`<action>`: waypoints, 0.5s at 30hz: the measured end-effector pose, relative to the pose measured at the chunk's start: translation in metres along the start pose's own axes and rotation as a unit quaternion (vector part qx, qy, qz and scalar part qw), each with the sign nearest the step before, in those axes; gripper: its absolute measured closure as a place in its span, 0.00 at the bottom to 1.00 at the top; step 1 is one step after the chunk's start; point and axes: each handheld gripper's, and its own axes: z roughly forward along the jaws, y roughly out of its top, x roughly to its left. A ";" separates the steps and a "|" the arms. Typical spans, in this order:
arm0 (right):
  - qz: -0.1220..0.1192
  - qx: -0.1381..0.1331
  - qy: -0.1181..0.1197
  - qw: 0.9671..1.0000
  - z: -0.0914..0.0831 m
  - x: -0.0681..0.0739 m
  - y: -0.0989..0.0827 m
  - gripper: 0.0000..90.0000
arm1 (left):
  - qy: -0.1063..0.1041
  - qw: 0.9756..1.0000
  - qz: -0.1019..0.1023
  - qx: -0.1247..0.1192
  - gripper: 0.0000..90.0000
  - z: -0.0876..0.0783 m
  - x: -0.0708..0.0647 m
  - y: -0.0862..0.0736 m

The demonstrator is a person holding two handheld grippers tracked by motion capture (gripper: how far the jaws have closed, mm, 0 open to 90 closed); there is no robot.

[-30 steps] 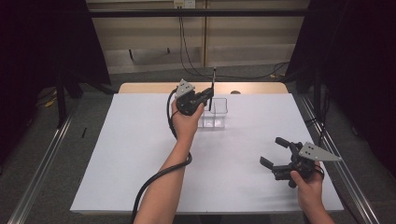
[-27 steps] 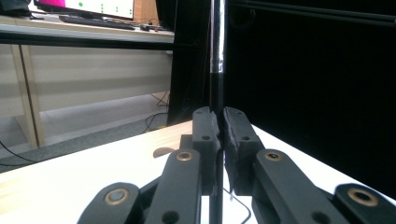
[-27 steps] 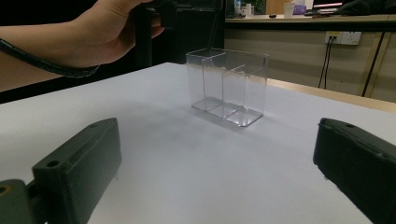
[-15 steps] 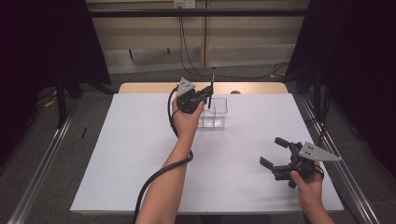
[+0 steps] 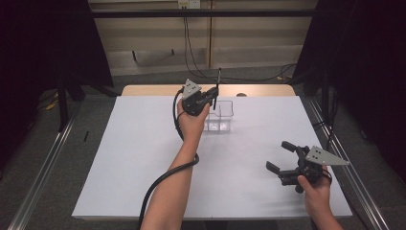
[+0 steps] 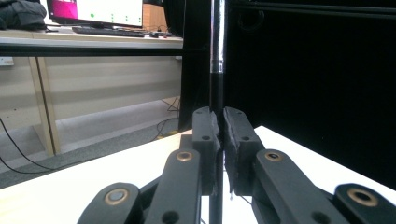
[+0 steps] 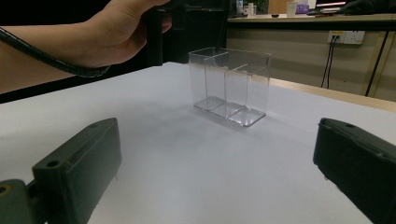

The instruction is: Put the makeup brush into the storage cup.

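White table (image 5: 143, 167) spans most of the high view; both grippers work over it. Largest item on it: clear plastic organizer (image 5: 219, 116) with three compartments, sitting directly below and just beside the left gripper (image 5: 210, 96), well apart from the right gripper (image 5: 280, 157), which sits at the near right side of the table.

Left gripper: jaws clamped on a thin black pen (image 5: 217, 86), held upright, upper end sticking well above the jaws. In the left gripper view the pen (image 6: 217, 56) runs straight up between the two pads, which pinch it from both sides (shiny band partway up the shaft). Lower end of the pen hangs over the organizer's left end; can't tell if the tip is inside a compartment or which one.

Right gripper: jaws spread wide, nothing between them. In its own view the organizer (image 7: 231, 86) stands ahead, centred between the jaws and far from them, with the left hand (image 7: 116, 32) above and to its left.
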 end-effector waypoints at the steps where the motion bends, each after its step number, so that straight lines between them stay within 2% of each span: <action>1: 0.000 0.000 0.000 1.000 0.000 0.000 0.000 0.01 | 0.000 1.000 0.000 0.000 0.93 0.000 0.000 0.000; 15: 0.000 0.000 0.002 1.000 0.000 0.000 0.000 0.01 | 0.005 1.000 -0.004 0.003 0.93 0.002 0.000 -0.008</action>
